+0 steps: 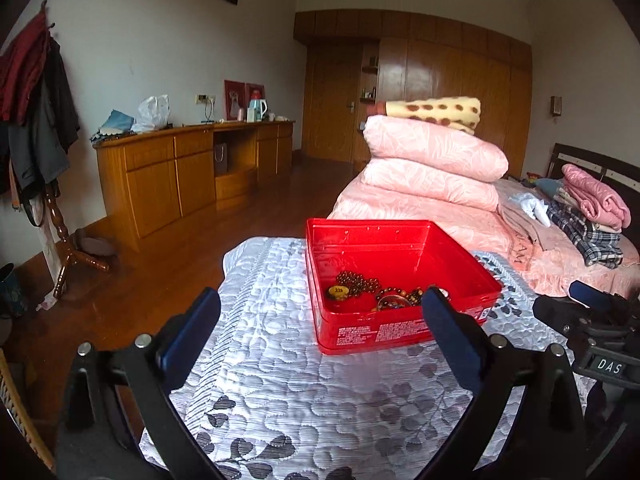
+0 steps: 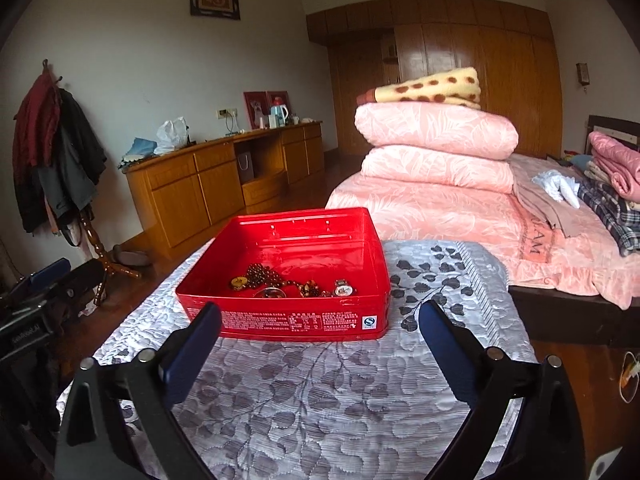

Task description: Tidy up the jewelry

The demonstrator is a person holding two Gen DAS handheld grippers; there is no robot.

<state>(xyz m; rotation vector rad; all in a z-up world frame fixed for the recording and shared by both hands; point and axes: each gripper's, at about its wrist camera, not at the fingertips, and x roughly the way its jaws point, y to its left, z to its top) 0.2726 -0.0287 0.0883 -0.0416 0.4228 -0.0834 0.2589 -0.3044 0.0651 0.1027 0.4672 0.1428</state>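
Hovering near red box, left gripper and right gripper jaws released, empty; beads and watch gathered inside, likely for sorting.

Soft daylight is cast evenly; glare is seen on the quilt; edges are bowed and vignetted.

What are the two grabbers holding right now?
Nothing. The left gripper and the right gripper both have open jaws with nothing between them. The jewelry lies in the red box.
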